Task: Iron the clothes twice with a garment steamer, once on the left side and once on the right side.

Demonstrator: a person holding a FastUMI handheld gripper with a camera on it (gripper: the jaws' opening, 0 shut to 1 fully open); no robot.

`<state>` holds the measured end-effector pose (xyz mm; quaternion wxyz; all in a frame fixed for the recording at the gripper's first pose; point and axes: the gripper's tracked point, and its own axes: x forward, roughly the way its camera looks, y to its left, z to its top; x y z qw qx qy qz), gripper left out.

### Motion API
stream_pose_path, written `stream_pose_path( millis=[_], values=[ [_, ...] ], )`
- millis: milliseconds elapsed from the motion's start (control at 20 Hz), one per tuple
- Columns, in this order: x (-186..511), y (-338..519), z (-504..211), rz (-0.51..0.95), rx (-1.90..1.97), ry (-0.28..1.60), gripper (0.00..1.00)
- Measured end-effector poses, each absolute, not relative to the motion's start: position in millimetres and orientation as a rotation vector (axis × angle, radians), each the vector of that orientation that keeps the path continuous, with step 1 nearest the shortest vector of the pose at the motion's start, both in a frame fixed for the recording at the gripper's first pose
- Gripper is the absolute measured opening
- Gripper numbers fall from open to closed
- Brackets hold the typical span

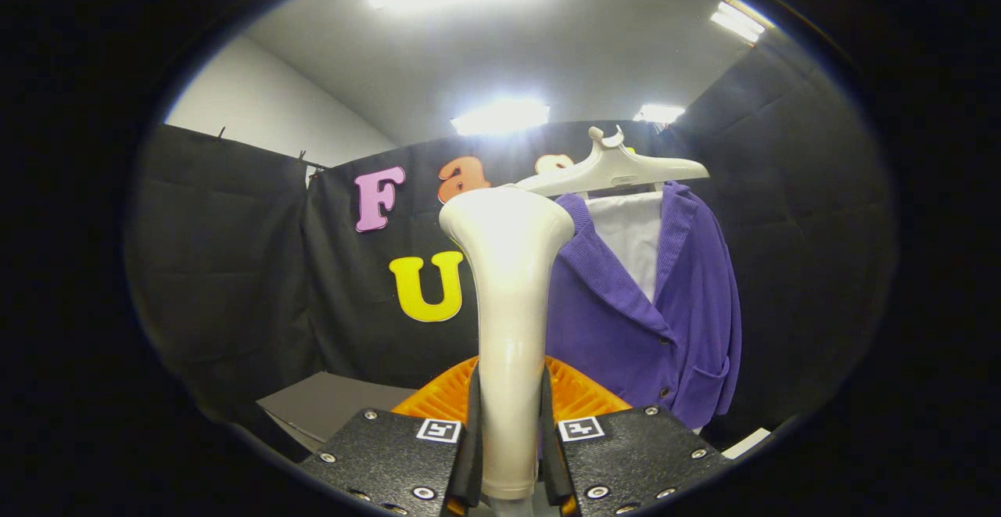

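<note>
My gripper (508, 431) is shut on the handle of a cream-white garment steamer (508, 282), which stands upright between the two black fingers (473, 439) with its wide head on top. Beyond it and slightly right, a purple cardigan (657, 314) hangs on a white hanger (614, 169) over a white inner panel (629, 235). The steamer head sits next to the cardigan's left shoulder and hides part of it; whether it touches the fabric I cannot tell.
An orange ribbed basket (583, 392) lies just beyond the fingers, behind the steamer handle. A grey flat board (328, 403) sits low to the left. Black cloth walls (235, 267) close the booth on the left, back and right.
</note>
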<state>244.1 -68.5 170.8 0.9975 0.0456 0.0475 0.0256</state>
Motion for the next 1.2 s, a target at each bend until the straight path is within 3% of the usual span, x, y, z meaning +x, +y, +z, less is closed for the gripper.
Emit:
stream_pose_path(
  millis=[550, 1200],
  values=[
    [326, -127, 144, -0.103, 0.101, 0.142, 0.31],
    [315, -136, 42, -0.117, 0.105, 0.357, 0.32]
  ],
)
